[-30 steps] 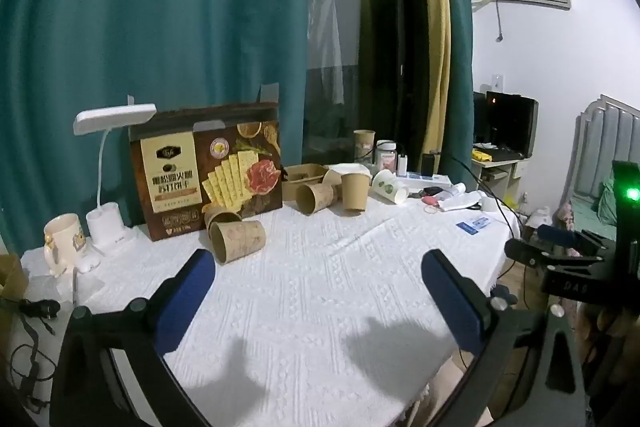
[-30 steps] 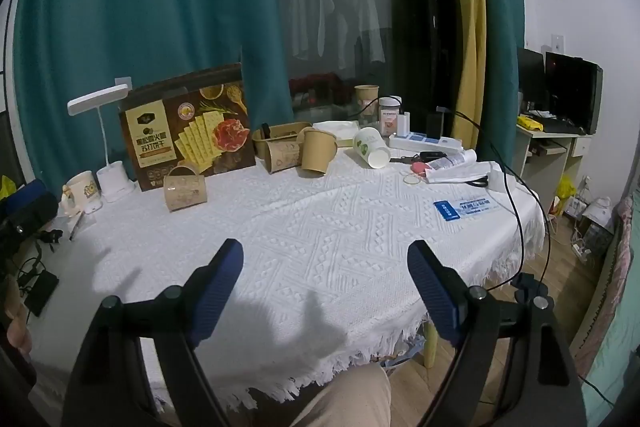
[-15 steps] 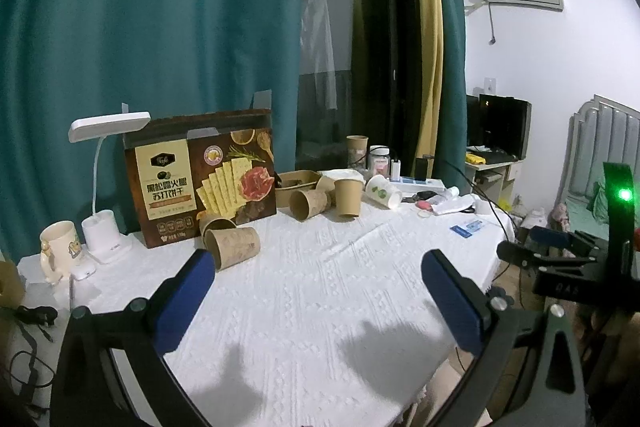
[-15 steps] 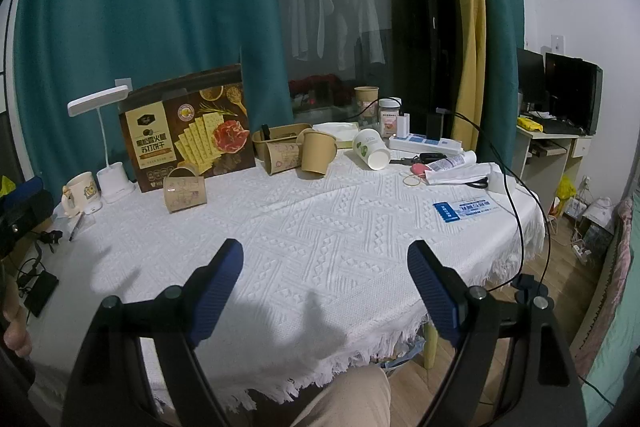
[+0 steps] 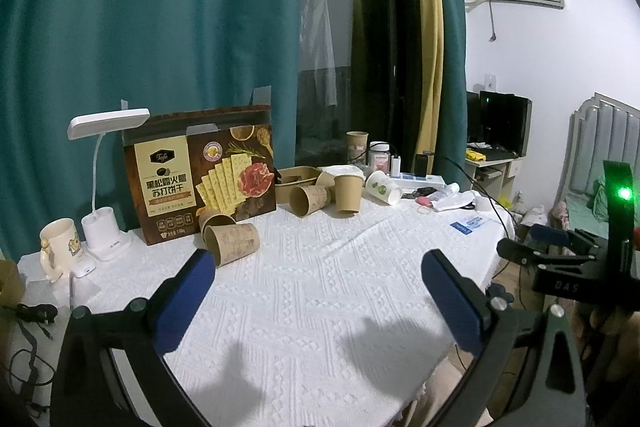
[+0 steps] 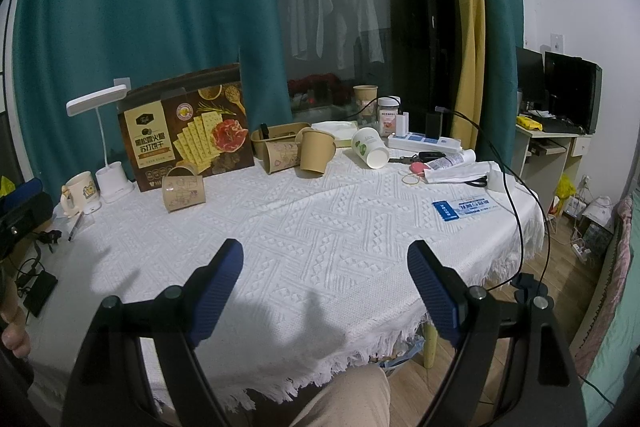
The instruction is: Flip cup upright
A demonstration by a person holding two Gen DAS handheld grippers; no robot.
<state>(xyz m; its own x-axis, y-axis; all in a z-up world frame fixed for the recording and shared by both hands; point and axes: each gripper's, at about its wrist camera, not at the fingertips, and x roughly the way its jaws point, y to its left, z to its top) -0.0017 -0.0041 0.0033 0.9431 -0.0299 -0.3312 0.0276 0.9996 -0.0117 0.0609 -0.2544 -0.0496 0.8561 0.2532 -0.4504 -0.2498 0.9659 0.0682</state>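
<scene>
Now both tools wait wide apart w/ nothing held: left gripper [image 5: 316, 291], right gripper [image 6: 325, 281]. Tipped cup [image 5: 233, 243] lies on tablecloth [image 5: 340, 267] near cracker box [image 5: 200, 175], not yet reached.

A big brown cracker box [image 5: 200, 183] stands at the back of the table [image 5: 320, 291]. A white lamp [image 5: 105, 183] and a mug [image 5: 60, 247] sit beside it. A power strip [image 6: 424, 143] and a blue card [image 6: 464, 207] lie on the other side.
</scene>
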